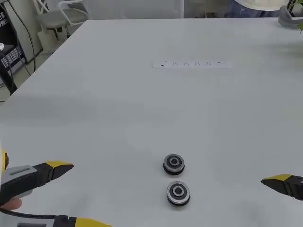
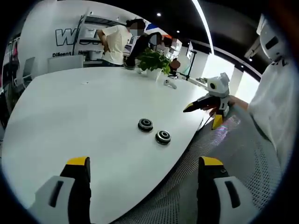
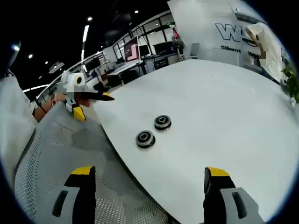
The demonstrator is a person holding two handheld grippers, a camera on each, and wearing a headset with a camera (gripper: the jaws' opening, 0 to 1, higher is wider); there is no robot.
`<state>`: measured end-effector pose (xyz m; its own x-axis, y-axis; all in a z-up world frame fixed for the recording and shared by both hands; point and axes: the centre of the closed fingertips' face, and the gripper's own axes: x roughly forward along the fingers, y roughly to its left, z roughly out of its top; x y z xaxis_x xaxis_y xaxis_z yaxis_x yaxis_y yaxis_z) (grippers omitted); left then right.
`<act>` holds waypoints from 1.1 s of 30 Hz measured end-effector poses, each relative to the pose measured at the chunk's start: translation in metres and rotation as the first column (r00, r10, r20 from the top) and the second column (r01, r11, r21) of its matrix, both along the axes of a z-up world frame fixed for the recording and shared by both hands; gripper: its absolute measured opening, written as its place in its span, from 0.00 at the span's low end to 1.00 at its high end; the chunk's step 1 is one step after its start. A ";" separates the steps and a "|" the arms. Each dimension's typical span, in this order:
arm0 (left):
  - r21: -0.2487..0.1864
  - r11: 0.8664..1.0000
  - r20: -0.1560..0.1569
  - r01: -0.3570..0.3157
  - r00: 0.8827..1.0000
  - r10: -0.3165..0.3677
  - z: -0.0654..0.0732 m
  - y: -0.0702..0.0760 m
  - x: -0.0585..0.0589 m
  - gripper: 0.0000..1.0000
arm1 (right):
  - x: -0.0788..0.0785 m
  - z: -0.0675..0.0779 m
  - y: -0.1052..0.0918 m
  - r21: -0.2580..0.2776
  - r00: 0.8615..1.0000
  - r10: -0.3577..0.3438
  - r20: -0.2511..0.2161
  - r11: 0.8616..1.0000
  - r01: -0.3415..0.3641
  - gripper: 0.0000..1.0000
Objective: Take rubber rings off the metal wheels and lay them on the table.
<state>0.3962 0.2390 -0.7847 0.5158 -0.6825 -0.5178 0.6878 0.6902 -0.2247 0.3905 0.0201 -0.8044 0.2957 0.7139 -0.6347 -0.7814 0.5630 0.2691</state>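
Power strip [image 1: 191,64], potted plant [image 2: 152,59], chair [image 1: 64,16]

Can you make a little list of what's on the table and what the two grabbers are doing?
table: white
nearer wheel: by the front edge
farther wheel: just behind it, not touching
rubber rings: dark, on both wheels
left gripper: open, holding nothing, off to one side of the wheels
right gripper: open, holding nothing, off to the other side
power strip: farther back on the table

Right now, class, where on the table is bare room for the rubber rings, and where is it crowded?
Bare: table between power strip and far wheel, and either side of both wheels. Crowded: the gap down to the near wheel.
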 end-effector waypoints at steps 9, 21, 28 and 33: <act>0.002 1.000 0.002 0.001 1.000 -0.001 0.000 0.000 0.000 0.94 | -0.001 -0.001 0.000 -0.005 1.000 0.003 -0.004 1.000 -0.003 0.95; -0.009 1.000 0.019 0.000 1.000 0.000 0.004 0.000 0.002 0.93 | 0.000 -0.001 -0.001 -0.010 1.000 0.001 -0.004 1.000 -0.001 0.93; -0.009 1.000 0.045 0.030 0.999 -0.029 0.009 -0.004 0.002 0.94 | -0.001 -0.001 0.000 -0.022 1.000 0.014 0.002 1.000 -0.014 0.92; 0.004 0.999 0.062 0.041 0.997 -0.042 0.012 -0.004 0.001 0.92 | 0.002 0.003 -0.002 -0.016 1.000 0.002 0.018 1.000 -0.002 0.90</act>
